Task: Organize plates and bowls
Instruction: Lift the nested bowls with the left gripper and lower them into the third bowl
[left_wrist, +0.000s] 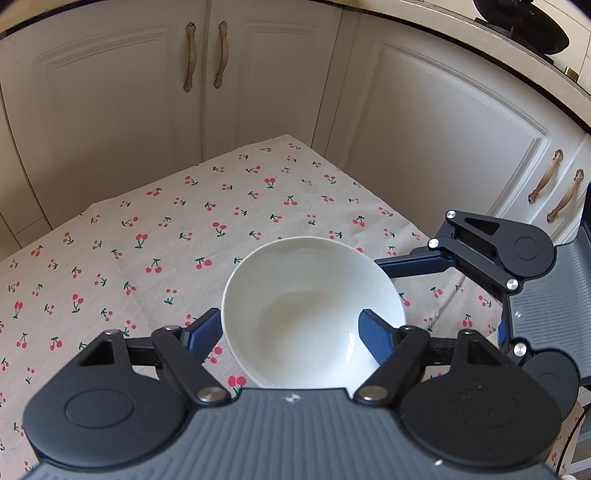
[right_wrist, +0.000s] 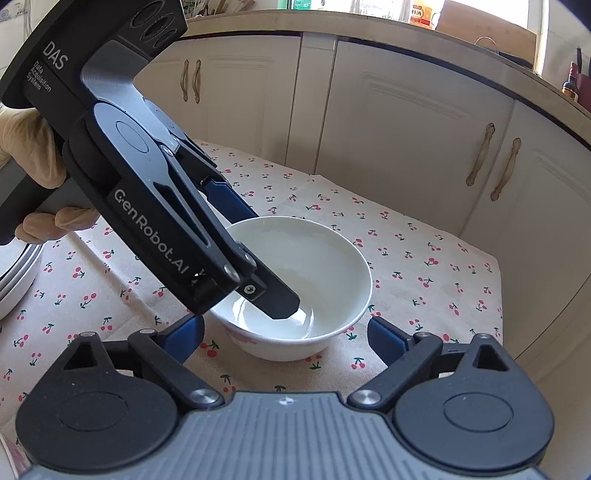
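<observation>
A white bowl (left_wrist: 306, 306) (right_wrist: 295, 266) stands upright on the cherry-print tablecloth (left_wrist: 166, 240). My left gripper (left_wrist: 291, 332) straddles its left wall. One blue finger (left_wrist: 207, 332) lies against the outside, while the other finger (left_wrist: 376, 339) hangs inside the bowl, apart from that wall. From the right wrist view that inner finger (right_wrist: 280, 306) reaches down near the bowl's bottom. My right gripper (right_wrist: 286, 339) is open, its fingertips flanking the bowl's near side without touching it.
A gloved hand (right_wrist: 33, 147) holds the left gripper's handle. A white dish (right_wrist: 14, 280) sits at the table's left edge. Cream cabinets (left_wrist: 424, 129) stand close behind the table's far edges. A dark pan (left_wrist: 517, 22) rests on the counter above.
</observation>
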